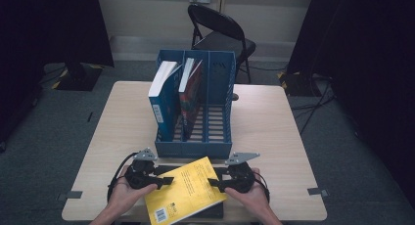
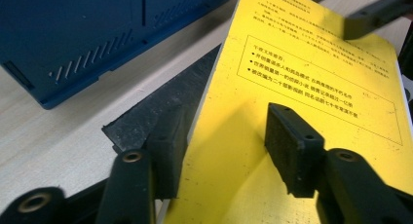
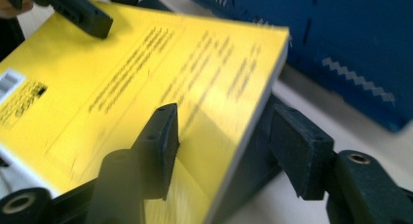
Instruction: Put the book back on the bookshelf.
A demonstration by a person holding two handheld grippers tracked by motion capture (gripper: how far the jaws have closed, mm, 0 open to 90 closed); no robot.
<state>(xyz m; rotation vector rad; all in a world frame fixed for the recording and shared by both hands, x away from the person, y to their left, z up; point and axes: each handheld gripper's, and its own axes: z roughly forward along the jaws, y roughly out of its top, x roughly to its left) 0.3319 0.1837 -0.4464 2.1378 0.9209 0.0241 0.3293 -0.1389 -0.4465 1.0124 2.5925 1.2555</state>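
Note:
A yellow paperback (image 1: 186, 193) lies slanted at the table's front edge, back cover up, on a flat black thing (image 2: 165, 102). My left gripper (image 1: 165, 181) straddles the book's left edge. In the left gripper view (image 2: 224, 121), one pad hovers over the yellow cover (image 2: 302, 87) and the other sits beside the edge, jaws apart. My right gripper (image 1: 215, 182) straddles the right edge. In the right gripper view (image 3: 226, 119), one pad rests by the cover (image 3: 122, 78). The other pad stands clear of the page edge, so the jaws are open.
A blue three-slot file rack (image 1: 195, 149) stands just behind the book, mid-table. A blue-spined book (image 1: 161, 98) leans in its left slot and a red one (image 1: 191, 93) in the middle. A black folding chair (image 1: 220, 34) stands beyond the wooden table (image 1: 274, 137).

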